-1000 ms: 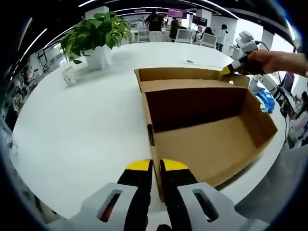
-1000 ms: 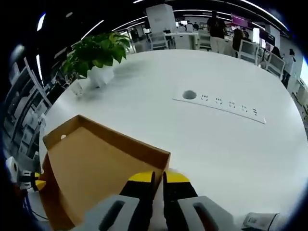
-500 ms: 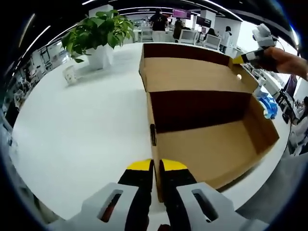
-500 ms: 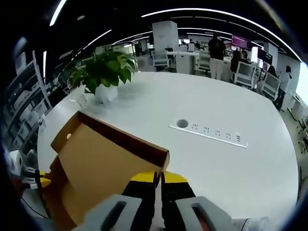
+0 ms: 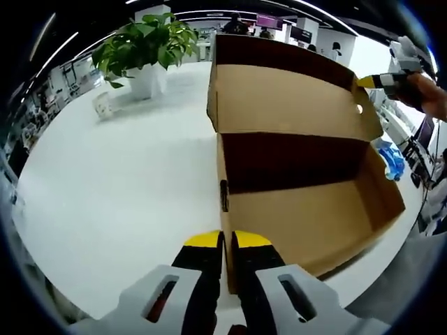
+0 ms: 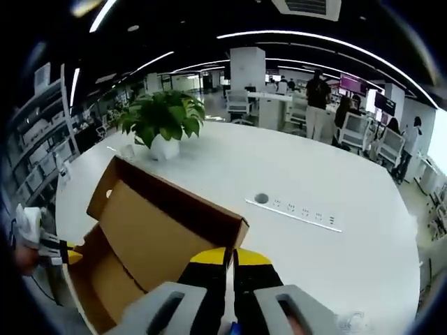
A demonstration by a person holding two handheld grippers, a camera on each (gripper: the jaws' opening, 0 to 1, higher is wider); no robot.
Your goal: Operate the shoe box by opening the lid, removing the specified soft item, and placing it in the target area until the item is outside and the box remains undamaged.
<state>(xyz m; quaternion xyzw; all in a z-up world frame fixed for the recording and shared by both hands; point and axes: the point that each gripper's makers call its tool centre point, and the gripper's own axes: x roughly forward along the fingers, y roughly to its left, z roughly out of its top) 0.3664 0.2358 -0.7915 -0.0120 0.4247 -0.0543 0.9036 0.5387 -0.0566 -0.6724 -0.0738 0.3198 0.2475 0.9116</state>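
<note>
A brown cardboard shoe box (image 5: pixel 314 209) stands on the white round table (image 5: pixel 105 181) with its lid (image 5: pixel 286 98) tipped up nearly upright at the far side. The inside that shows is bare cardboard. My left gripper (image 5: pixel 227 241) is shut on the box's near side wall at the corner. My right gripper (image 5: pixel 367 82), held by a hand, pinches the lid's far right corner. In the right gripper view my right gripper (image 6: pixel 230 255) is shut on the lid's rim (image 6: pixel 209 213), and my left gripper (image 6: pixel 70 257) shows at the far left by the box.
A green plant in a white pot (image 5: pixel 143 49) stands at the table's far left, also plant (image 6: pixel 164 122). A small white object (image 5: pixel 103 106) lies near it. A socket strip (image 6: pixel 297 209) is set into the table. Something blue (image 5: pixel 387 157) sits beyond the box. People and desks fill the background.
The lid has swung up from nearly flat to nearly upright, lifted by my right gripper. My left gripper has kept its hold on the box wall.
</note>
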